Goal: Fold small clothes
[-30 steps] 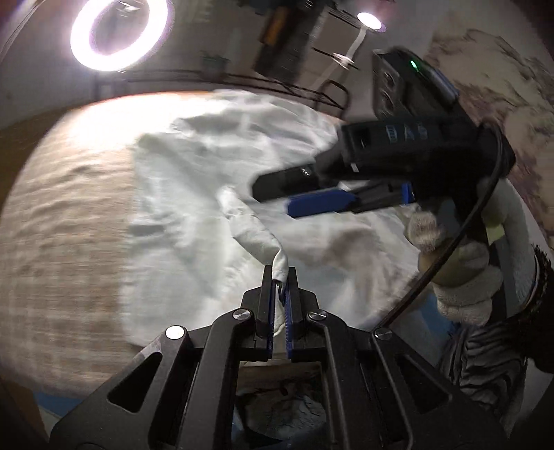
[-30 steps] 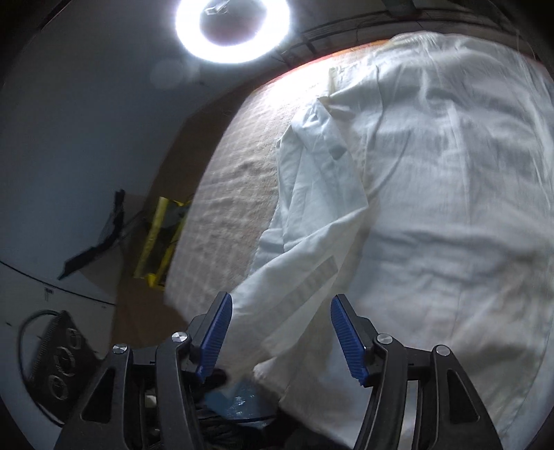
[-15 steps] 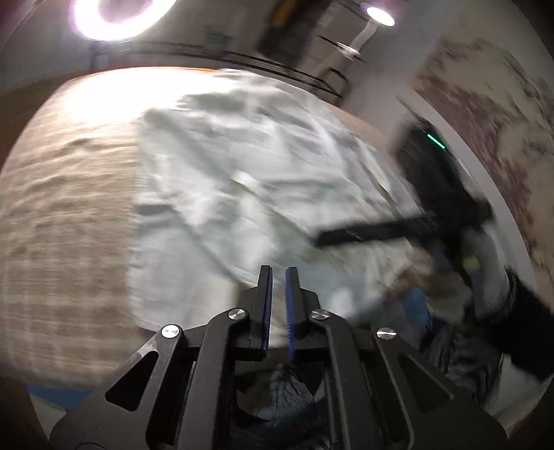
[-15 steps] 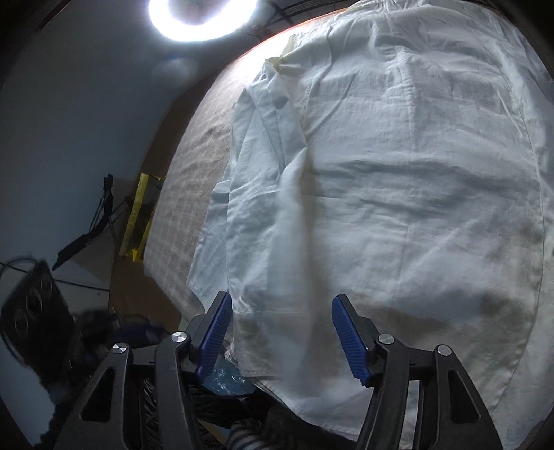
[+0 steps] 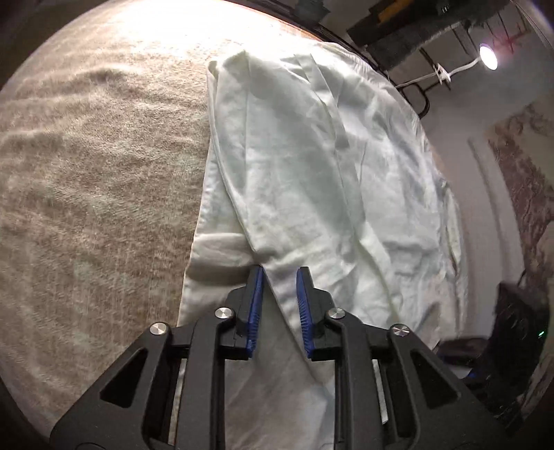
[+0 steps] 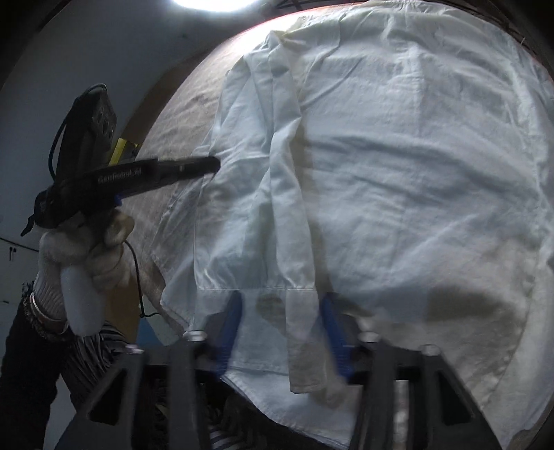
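a white shirt [image 6: 398, 180] lies spread on the tan bench [image 5: 90, 180], filling the frame's right. the left tongs [image 5: 279, 304] stand released over its folded sleeve; the right tongs [image 6: 280, 329], blurred, have just been closing astride the cuff, not yet pinching.

Beige textured cloth [image 5: 90, 180] covering the work surface, strongly lit at its far edge, ring light [image 6: 211, 4] glaring overhead, small round lamp [image 5: 488, 57] on white arm, pale wall [image 6: 69, 59], dim cluttered surroundings.
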